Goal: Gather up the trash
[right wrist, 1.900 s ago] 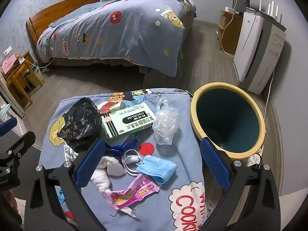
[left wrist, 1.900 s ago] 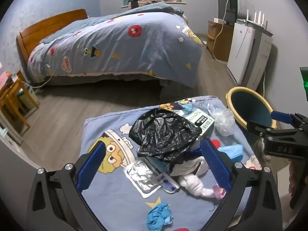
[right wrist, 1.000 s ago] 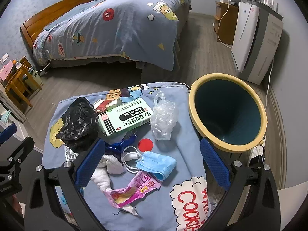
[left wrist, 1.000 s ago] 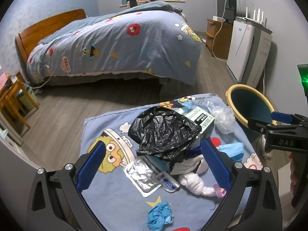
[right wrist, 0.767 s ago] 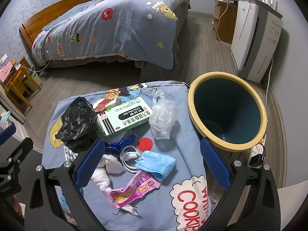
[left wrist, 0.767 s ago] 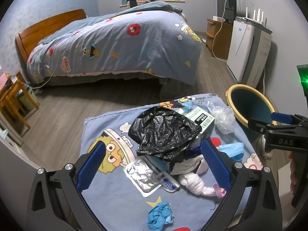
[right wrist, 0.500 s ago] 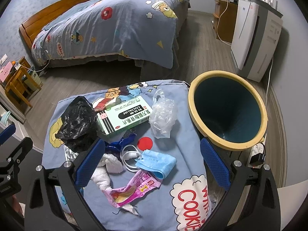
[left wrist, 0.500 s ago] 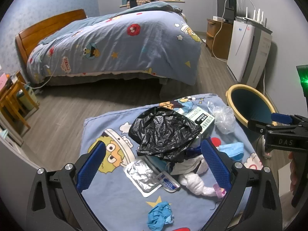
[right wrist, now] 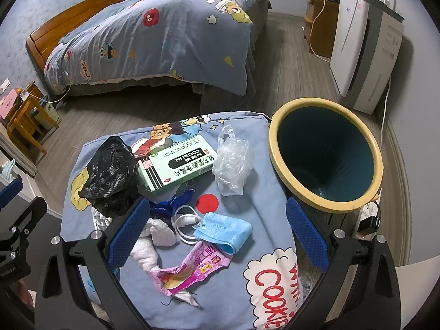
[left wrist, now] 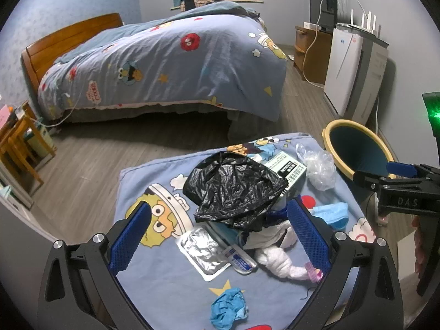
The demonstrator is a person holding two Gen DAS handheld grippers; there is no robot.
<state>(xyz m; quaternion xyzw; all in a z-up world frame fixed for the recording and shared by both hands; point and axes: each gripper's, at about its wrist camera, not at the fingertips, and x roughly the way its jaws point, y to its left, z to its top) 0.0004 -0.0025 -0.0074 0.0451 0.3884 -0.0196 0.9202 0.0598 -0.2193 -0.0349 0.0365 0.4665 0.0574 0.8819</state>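
Note:
Trash lies on a cartoon-print cloth [right wrist: 247,297] over a low table. There is a black plastic bag [left wrist: 233,189] [right wrist: 110,176], a green medicine box [right wrist: 176,162], a clear plastic bag [right wrist: 232,162], a blue face mask [right wrist: 225,231], a pink wrapper [right wrist: 189,271], white tissue [left wrist: 277,261], a foil blister [left wrist: 200,250] and a blue crumpled wad [left wrist: 228,306]. A yellow-rimmed bin [right wrist: 326,154] stands right of the table. My left gripper [left wrist: 220,236] is open above the black bag's near side. My right gripper [right wrist: 217,233] is open above the mask.
A bed with a blue cartoon duvet [left wrist: 170,63] stands beyond the table. A white appliance [right wrist: 360,41] and a wooden cabinet [left wrist: 310,52] line the right wall. Small wooden furniture [left wrist: 19,143] is at the left. A power strip [right wrist: 368,220] lies by the bin.
Both grippers have drifted only slightly; the right view sits a little closer to the trash and the bin. Nothing was picked up or moved.

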